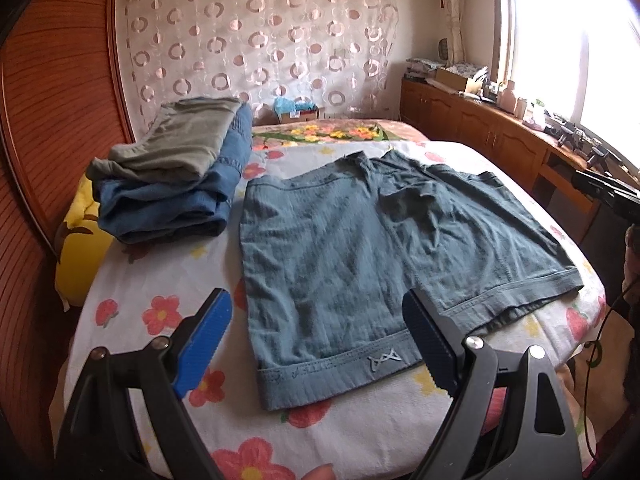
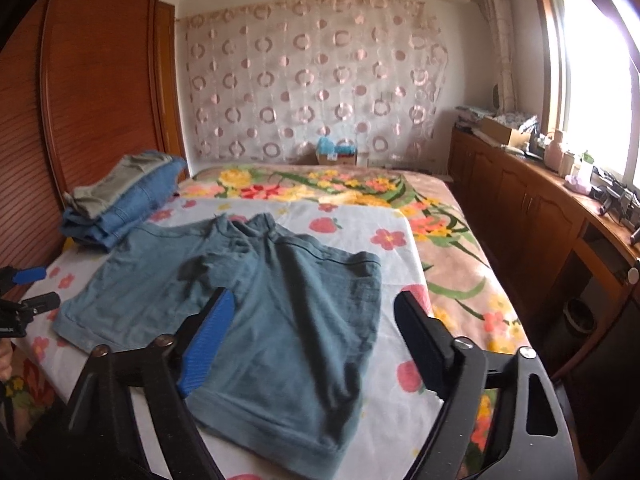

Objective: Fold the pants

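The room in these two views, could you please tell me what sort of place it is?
Most likely a home bedroom: a bed under floral covers, a wooden wardrobe beside it, and a stack of folded clothes next to the blue shorts being folded.

This was a bedroom in a home. A bed with a white flower-printed sheet (image 2: pixel 360 236) filled the middle of the frame, a reddish slatted wooden headboard (image 2: pixel 100 80) stood upper left, a circle-patterned sheer curtain (image 2: pixel 312 80) hung behind, and low wooden cabinets (image 2: pixel 520 208) ran under the right-hand window.
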A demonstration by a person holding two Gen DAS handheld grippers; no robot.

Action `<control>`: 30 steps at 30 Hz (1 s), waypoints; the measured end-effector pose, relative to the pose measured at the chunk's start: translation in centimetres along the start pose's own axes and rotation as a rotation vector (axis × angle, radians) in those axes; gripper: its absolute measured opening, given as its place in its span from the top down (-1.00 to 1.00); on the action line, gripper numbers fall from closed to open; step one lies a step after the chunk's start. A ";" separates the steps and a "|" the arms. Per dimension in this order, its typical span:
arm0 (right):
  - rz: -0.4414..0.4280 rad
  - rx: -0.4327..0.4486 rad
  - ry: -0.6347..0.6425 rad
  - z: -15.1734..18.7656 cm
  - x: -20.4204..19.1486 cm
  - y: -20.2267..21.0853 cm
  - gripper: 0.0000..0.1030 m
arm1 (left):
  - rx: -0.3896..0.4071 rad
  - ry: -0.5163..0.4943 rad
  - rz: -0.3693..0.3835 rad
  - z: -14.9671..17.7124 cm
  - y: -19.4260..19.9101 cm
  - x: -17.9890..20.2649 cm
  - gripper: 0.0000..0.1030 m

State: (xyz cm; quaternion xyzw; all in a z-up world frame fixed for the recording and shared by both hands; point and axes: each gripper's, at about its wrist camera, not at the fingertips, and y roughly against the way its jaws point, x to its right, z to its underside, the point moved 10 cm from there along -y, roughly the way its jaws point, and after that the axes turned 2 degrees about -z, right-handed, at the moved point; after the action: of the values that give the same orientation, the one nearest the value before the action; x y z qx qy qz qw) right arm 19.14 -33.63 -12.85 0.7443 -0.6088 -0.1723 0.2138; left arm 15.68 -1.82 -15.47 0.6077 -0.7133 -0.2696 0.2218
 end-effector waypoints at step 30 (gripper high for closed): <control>0.001 -0.331 -0.165 1.7 9.4 -16.6 0.48 | -0.166 -0.005 0.020 3.5 -6.4 -0.8 -0.78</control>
State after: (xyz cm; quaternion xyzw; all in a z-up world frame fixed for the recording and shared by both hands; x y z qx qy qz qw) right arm 33.98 -40.25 -22.99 0.6820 -0.5879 -0.3304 0.2829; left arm 18.33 -1.41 -22.35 0.5793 -0.6953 -0.3270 0.2722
